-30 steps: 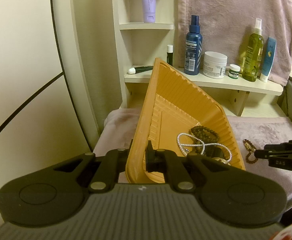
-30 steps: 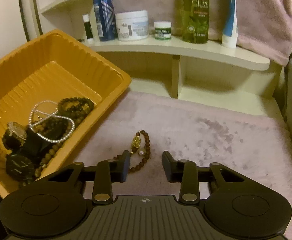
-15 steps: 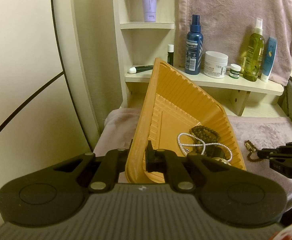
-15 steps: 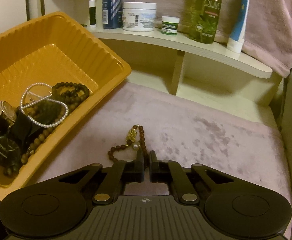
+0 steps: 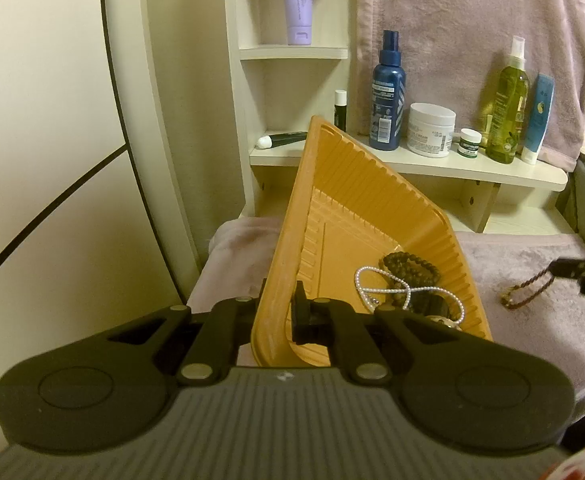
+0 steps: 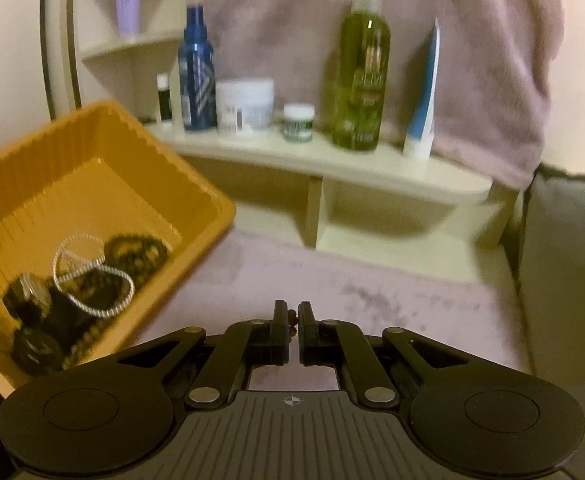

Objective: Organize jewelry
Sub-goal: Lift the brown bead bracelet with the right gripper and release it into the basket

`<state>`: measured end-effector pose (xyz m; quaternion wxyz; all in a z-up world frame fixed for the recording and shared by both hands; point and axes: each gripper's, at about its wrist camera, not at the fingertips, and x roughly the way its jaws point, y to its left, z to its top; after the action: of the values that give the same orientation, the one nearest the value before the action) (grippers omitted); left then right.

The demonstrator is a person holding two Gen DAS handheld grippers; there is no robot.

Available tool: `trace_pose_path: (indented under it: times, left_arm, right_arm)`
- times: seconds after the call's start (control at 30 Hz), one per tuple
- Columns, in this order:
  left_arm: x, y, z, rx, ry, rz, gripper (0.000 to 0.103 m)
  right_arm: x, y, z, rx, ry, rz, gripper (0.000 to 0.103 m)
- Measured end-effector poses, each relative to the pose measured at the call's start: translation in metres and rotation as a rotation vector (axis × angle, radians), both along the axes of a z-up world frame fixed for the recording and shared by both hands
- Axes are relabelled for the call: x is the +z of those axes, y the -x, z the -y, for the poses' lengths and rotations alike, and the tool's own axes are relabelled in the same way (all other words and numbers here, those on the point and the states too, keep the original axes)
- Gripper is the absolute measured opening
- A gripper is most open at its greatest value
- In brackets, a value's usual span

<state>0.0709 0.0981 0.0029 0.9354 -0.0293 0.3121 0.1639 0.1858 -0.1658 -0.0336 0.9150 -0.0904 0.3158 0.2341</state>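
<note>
My left gripper is shut on the near rim of an orange ribbed tray and holds it tilted. The tray holds a pearl necklace, dark bead bracelets and watches. My right gripper is shut on a brown bead bracelet. In the left wrist view the bracelet hangs from the right gripper's tip above the mauve cloth, right of the tray.
A cream shelf behind carries a blue spray bottle, a white jar, a green bottle and a blue tube. A mauve towel hangs behind. A mauve cloth covers the surface.
My right gripper closed on the brown bead bracelet and lifted it off the cloth, tilting upward. The left gripper keeps holding the tray still.
</note>
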Motion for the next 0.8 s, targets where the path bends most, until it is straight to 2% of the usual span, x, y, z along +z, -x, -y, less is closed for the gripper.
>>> trace_pose_path:
  times: [0.37,0.8]
  left_arm:
    - [0.002,-0.001,0.002,-0.002,0.001,0.002,0.006]
    - [0.003,0.0,0.002,-0.002,0.002,0.004,0.007]
  right_arm:
    - [0.036,0.002,0.006,0.007,-0.034,0.067,0.004]
    - [0.049,0.007,0.004,0.031,-0.055,0.075,0.004]
